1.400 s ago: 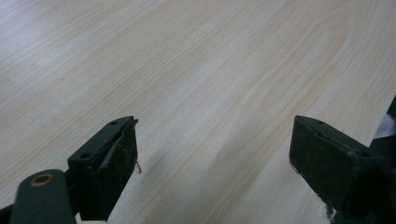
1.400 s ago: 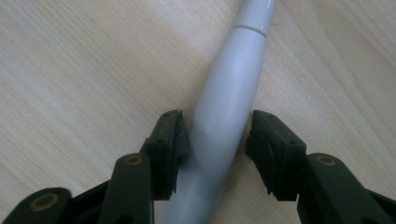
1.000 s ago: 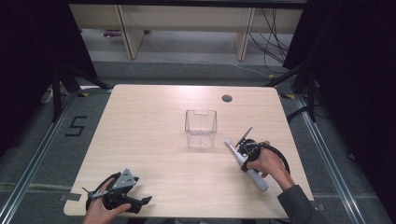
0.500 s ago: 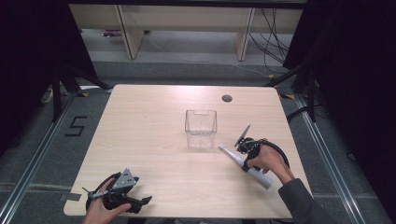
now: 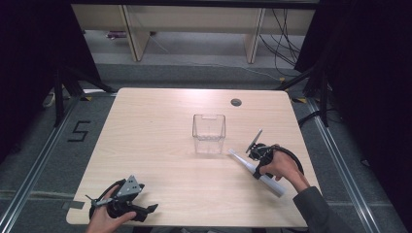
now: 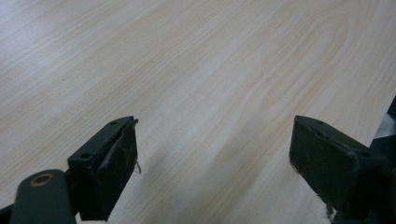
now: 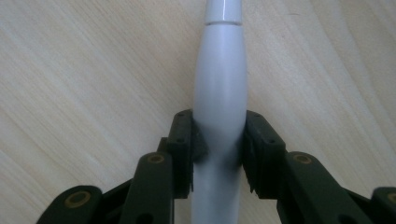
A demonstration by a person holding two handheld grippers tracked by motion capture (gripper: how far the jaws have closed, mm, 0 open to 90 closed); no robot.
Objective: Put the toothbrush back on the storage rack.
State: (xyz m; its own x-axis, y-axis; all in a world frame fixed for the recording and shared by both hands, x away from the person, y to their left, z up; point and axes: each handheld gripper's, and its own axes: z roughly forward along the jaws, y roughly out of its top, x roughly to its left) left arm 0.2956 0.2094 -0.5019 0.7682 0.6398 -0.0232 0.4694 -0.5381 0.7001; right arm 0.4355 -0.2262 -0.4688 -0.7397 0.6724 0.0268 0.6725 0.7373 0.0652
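Observation:
A long white electric toothbrush (image 5: 272, 185) lies slanted at the table's right, its thin tip pointing at a clear, empty square container (image 5: 209, 134). My right gripper (image 5: 256, 169) has just been closing on it. In the right gripper view the pads press both sides of the toothbrush's (image 7: 219, 70) thick handle, so the right gripper (image 7: 219, 135) is shut on it. I cannot tell whether the toothbrush rests on the wood or hangs just above it. My left gripper (image 5: 145, 210) sits at the front left edge, and its jaws (image 6: 215, 158) stand wide open over bare wood.
The light wooden table (image 5: 155, 131) has a round cable hole (image 5: 236, 102) at the back right. Beyond its far edge stand shelves and cables on a grey floor. Dark curtains flank both sides.
The toothbrush's tip has swung slightly left toward the container, and the right gripper has closed onto its handle. The left gripper has not moved.

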